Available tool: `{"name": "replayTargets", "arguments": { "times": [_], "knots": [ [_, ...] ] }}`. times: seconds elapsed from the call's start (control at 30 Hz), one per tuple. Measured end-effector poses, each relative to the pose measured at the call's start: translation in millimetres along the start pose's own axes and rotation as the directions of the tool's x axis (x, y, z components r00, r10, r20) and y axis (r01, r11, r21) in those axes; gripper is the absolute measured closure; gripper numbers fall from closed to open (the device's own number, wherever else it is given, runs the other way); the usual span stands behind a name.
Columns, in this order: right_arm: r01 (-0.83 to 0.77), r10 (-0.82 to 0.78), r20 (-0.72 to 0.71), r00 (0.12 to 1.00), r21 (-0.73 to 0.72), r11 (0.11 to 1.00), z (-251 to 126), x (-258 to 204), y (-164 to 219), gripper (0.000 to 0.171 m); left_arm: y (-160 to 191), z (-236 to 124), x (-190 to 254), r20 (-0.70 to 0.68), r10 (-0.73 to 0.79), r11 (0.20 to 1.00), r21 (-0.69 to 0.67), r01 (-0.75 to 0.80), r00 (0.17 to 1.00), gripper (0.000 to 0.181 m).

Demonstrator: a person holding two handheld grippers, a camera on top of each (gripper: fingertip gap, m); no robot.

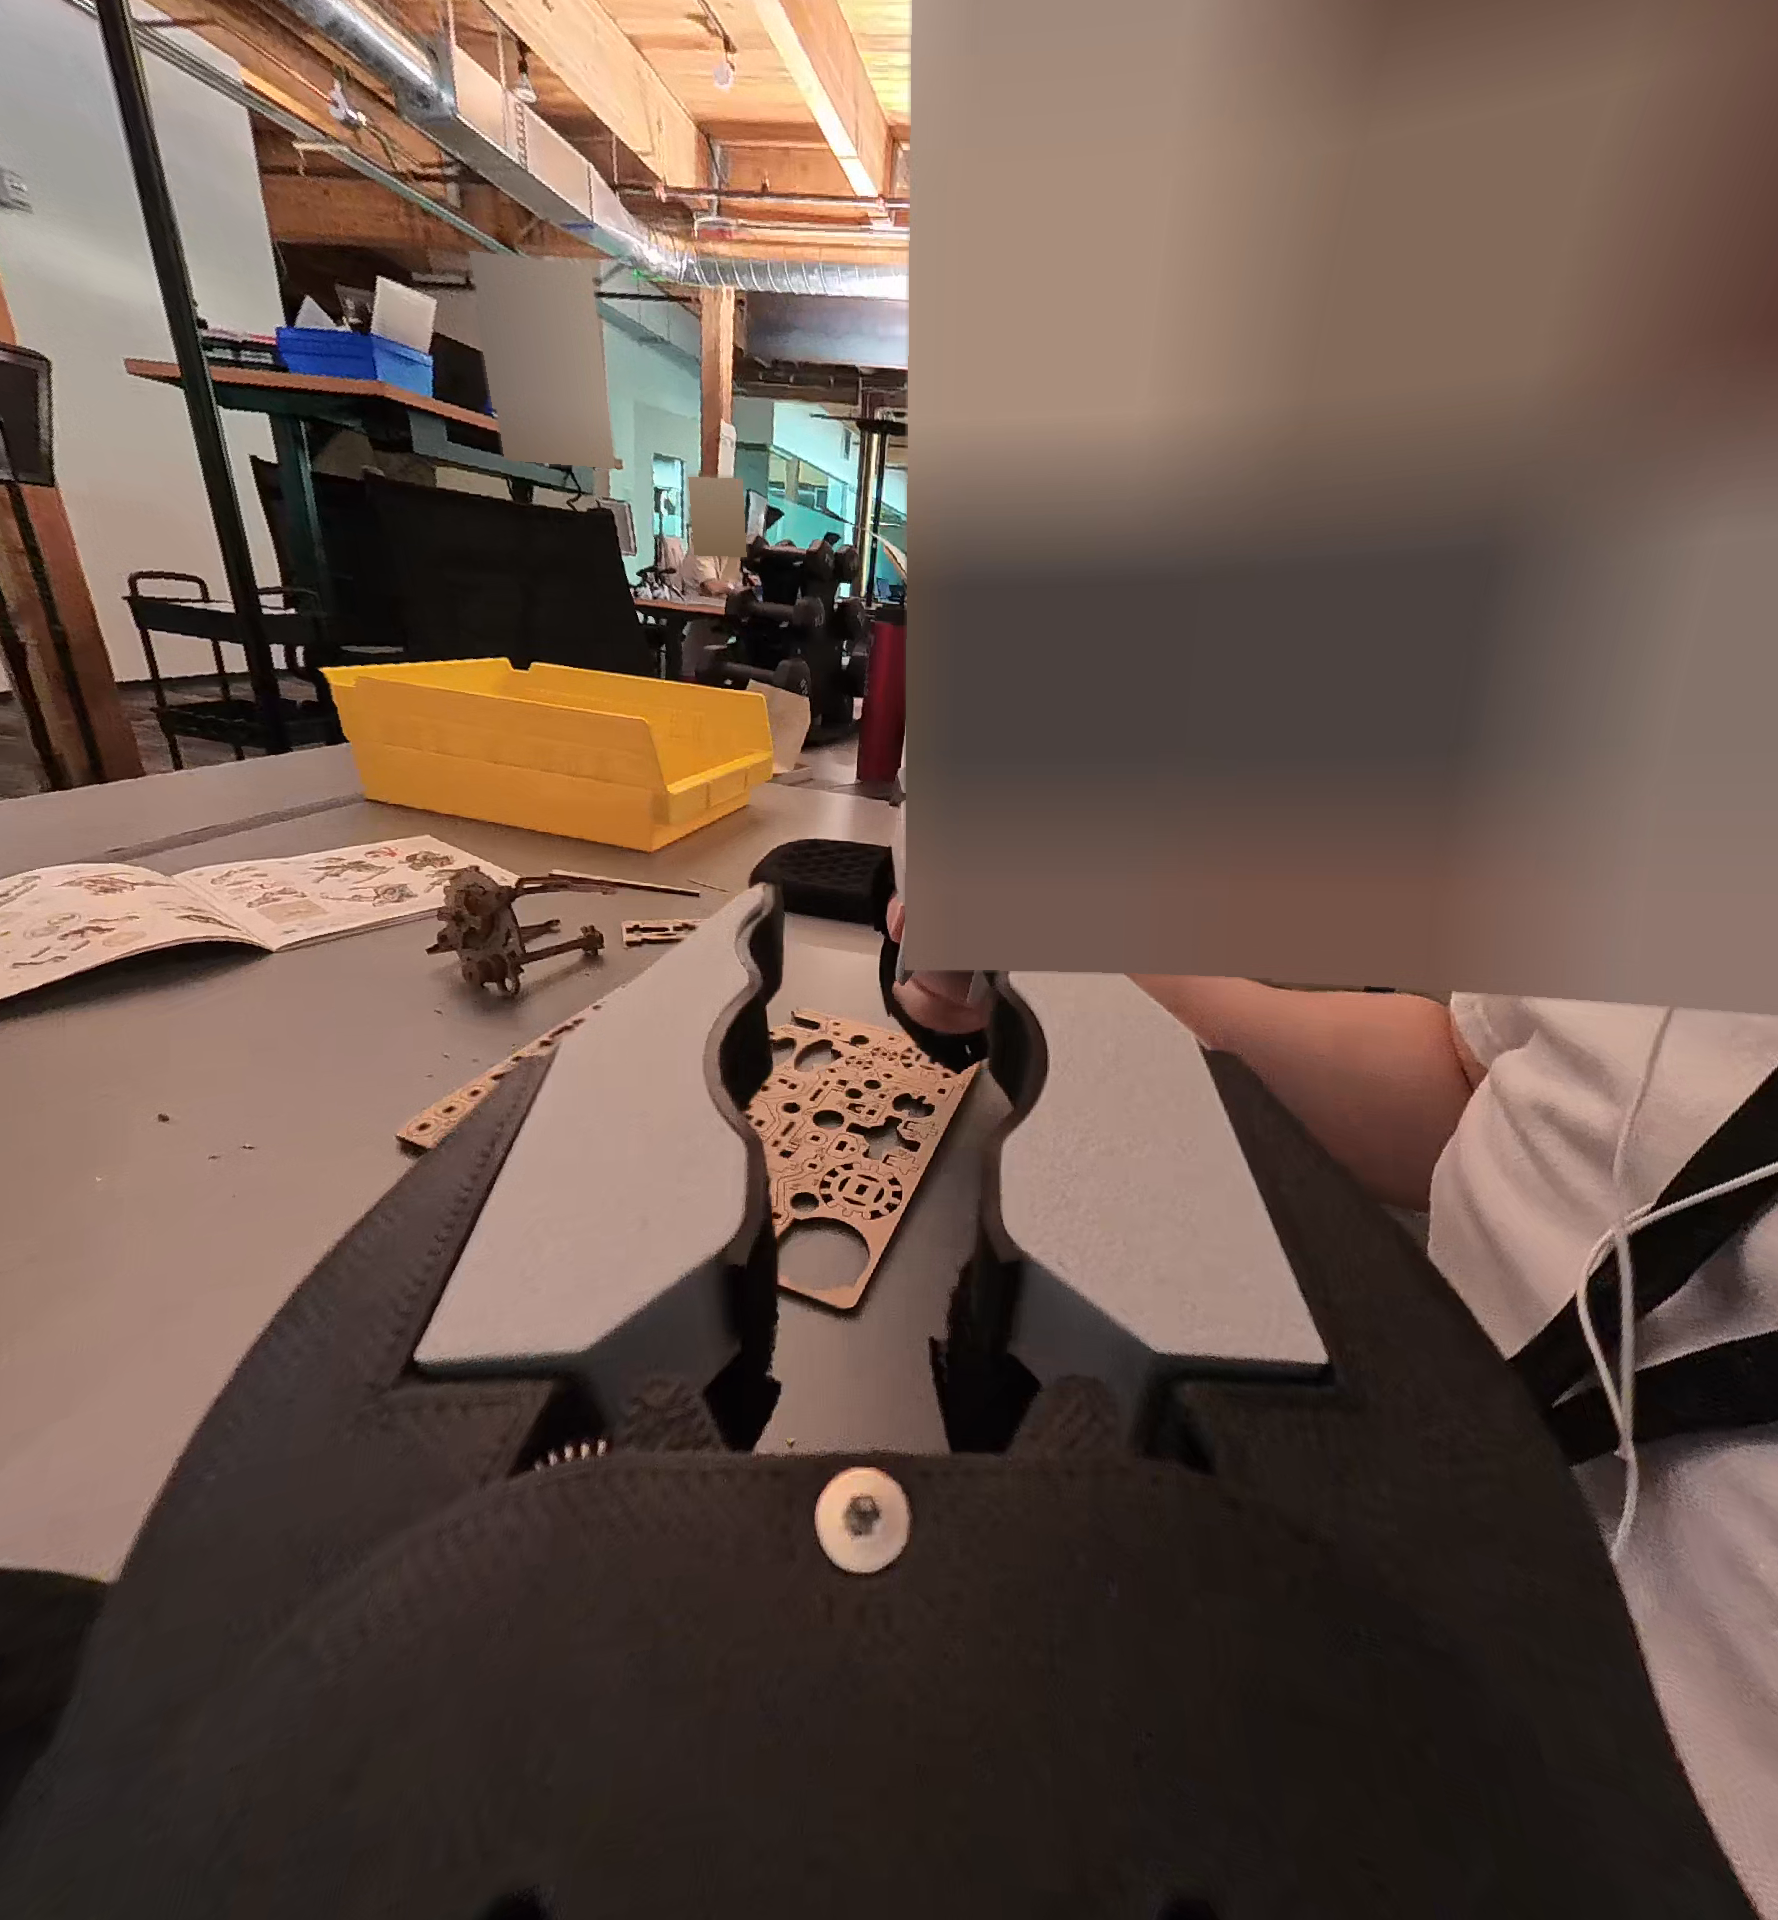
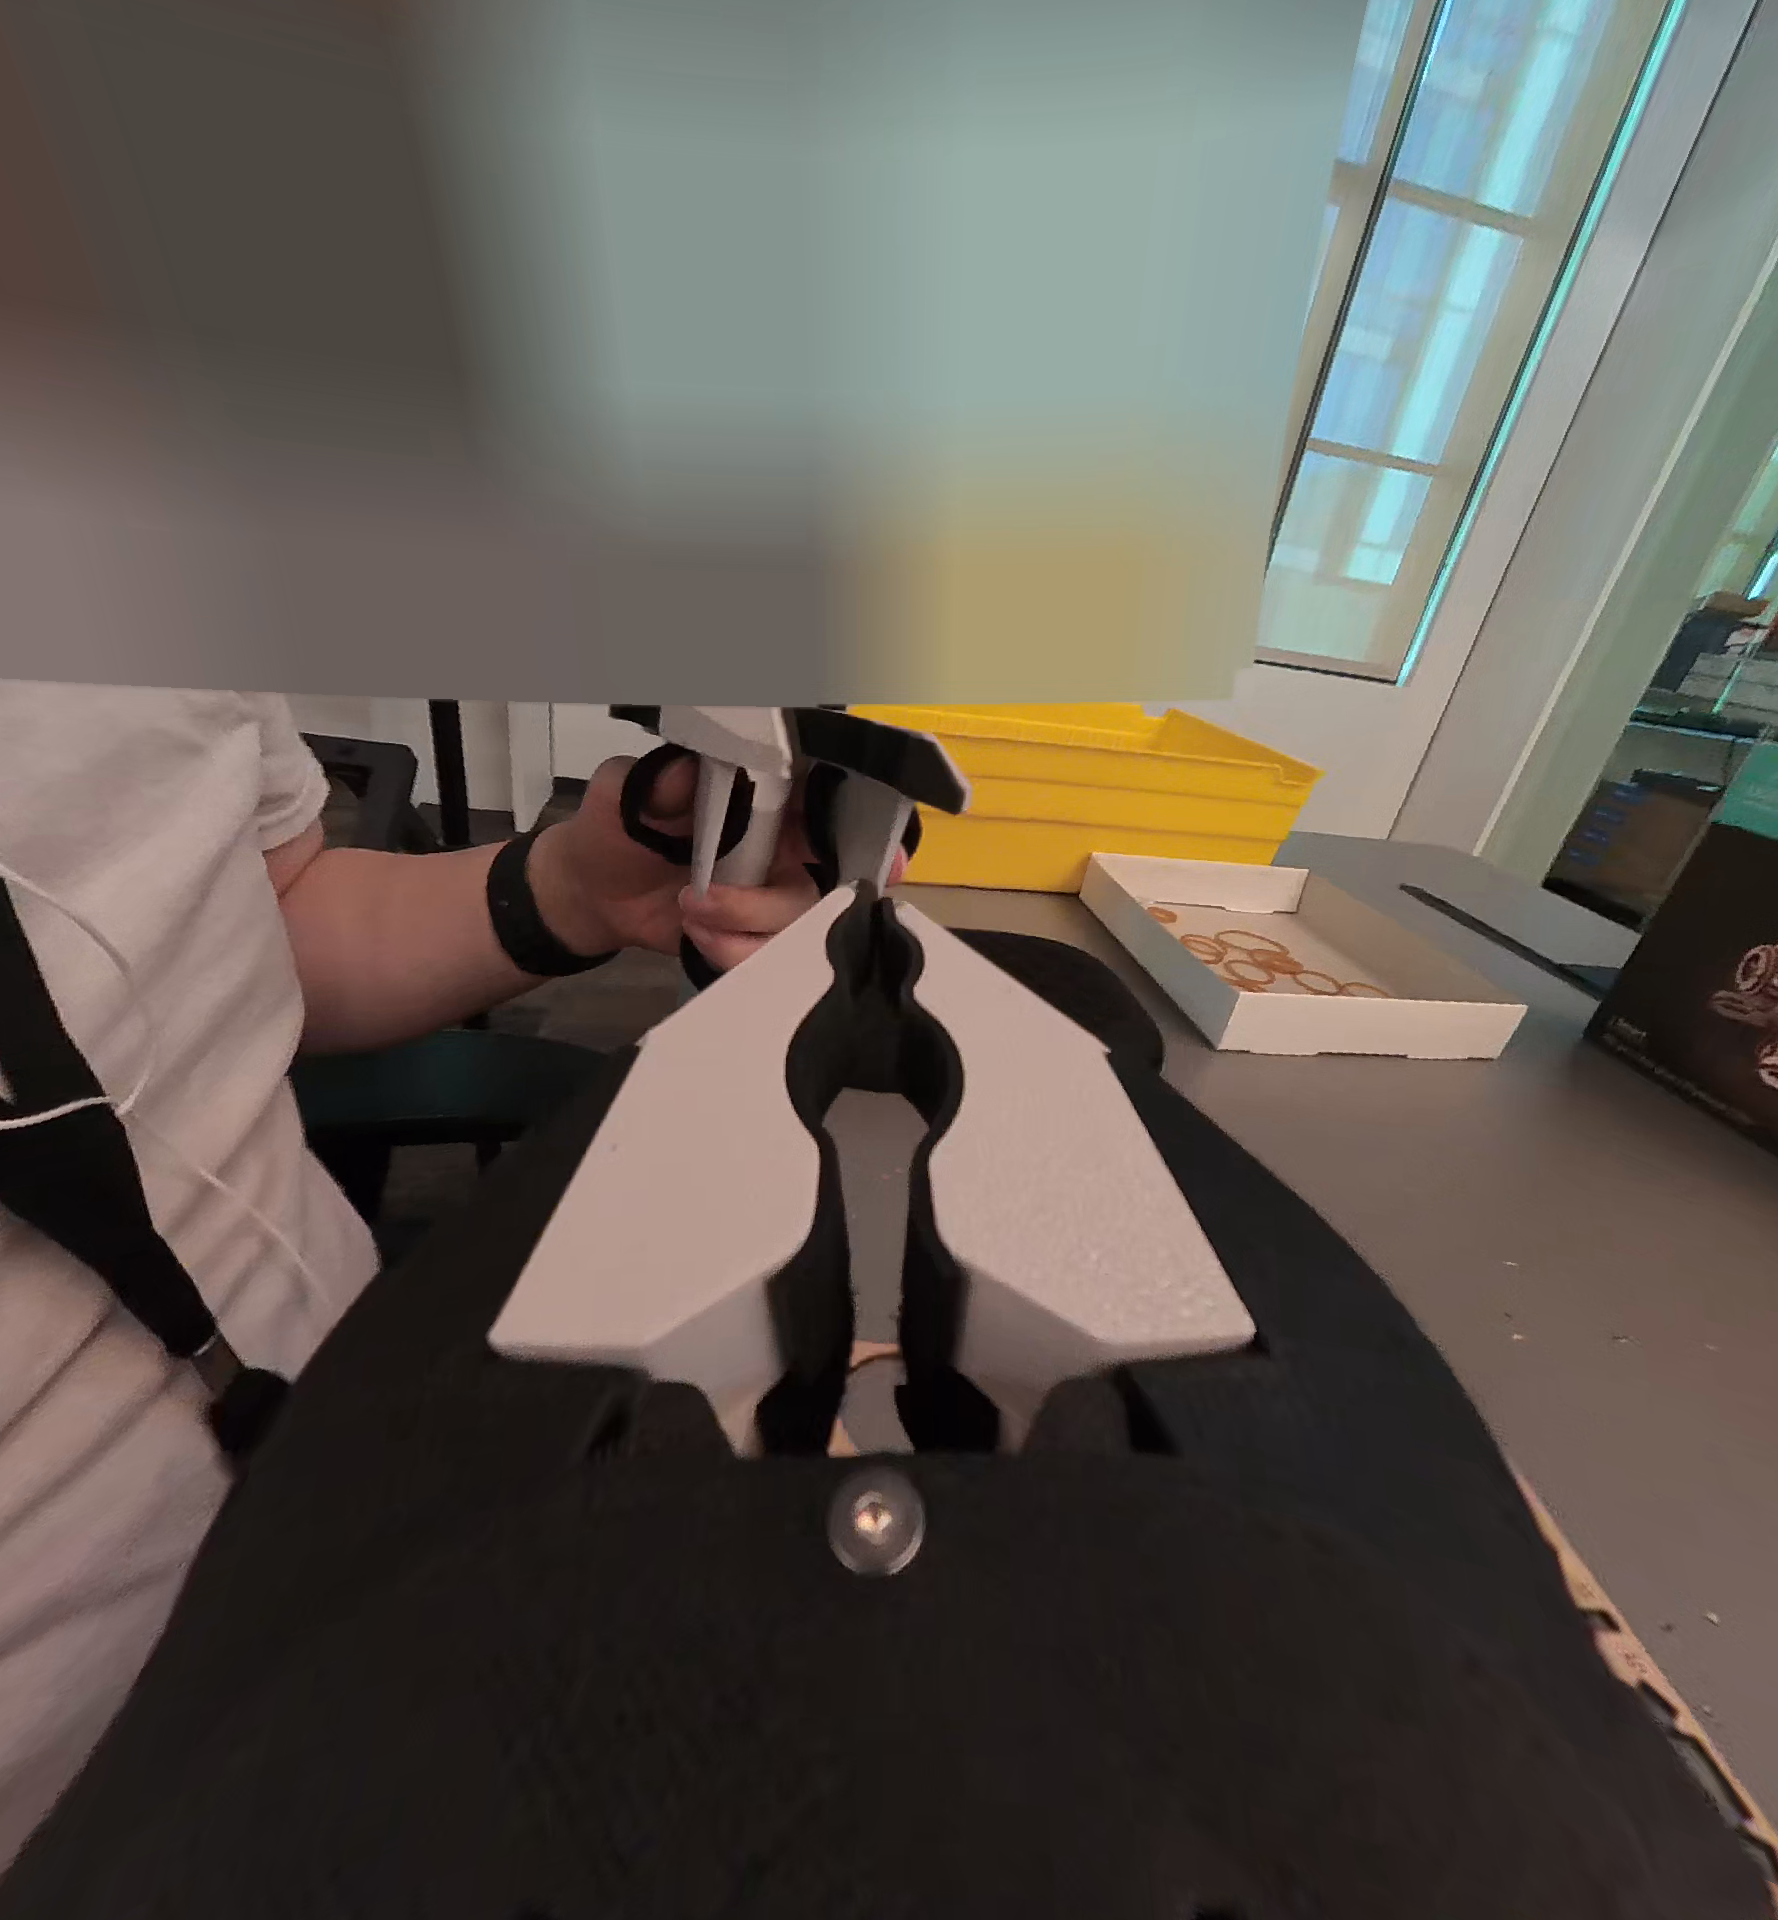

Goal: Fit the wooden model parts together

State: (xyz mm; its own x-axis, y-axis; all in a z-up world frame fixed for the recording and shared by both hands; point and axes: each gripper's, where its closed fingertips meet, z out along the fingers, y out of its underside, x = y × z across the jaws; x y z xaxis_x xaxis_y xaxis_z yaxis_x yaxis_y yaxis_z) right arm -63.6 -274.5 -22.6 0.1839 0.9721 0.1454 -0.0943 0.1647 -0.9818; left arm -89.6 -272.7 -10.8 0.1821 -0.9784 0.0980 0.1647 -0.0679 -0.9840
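Yellow bin (image 2: 1093, 795) sits behind a white tray (image 2: 1311, 1003) holding tan rubber bands (image 2: 1249, 961). My left gripper (image 1: 874, 997) is spread apart; my right gripper (image 2: 877, 909) is pinched together at the tips, holding nothing I can see.

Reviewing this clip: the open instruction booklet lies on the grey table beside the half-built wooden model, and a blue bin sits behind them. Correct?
Not quite. The bin behind them is yellow, not blue, as the left wrist view shows. The rest holds: the open instruction booklet lies on the grey table beside the half-built wooden model.
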Motion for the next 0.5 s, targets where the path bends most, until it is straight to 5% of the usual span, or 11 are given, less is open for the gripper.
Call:
{"name": "replayTargets", "arguments": {
  "times": [0.07, 0.1, 0.2, 0.33, 0.5],
  "knots": [
    [0.001, -0.001, -0.013, 1.0, -0.032, 0.999, -6, -2, 1, 0.168, 1, 1, 3, -0.008, -0.005, 1.0, 0.004, 0.005, 1.0, 0.144],
    [0.0, -0.003, -0.053, 0.999, -0.059, 0.998, -11, 0, 3, 0.14, 3, 2, 5, -0.014, -0.01, 1.0, 0.004, 0.01, 1.0, 0.144],
    [-0.005, -0.016, -0.105, 0.994, -0.194, 0.981, -40, -11, 16, 0.171, 14, 4, 9, -0.03, -0.035, 0.999, -0.011, 0.034, 0.999, 0.144],
    [0.026, -0.057, -0.099, 0.993, -0.29, 0.957, -87, -51, 24, 0.171, 27, 12, 17, -0.061, -0.056, 0.998, -0.043, 0.053, 0.997, 0.144],
    [-0.213, 0.053, -0.318, 0.947, -0.494, 0.843, -149, -85, 80, 0.171, 27, 27, 28, -0.101, -0.01, 0.998, -0.07, 0.003, 0.995, 0.144]
  ]
}}
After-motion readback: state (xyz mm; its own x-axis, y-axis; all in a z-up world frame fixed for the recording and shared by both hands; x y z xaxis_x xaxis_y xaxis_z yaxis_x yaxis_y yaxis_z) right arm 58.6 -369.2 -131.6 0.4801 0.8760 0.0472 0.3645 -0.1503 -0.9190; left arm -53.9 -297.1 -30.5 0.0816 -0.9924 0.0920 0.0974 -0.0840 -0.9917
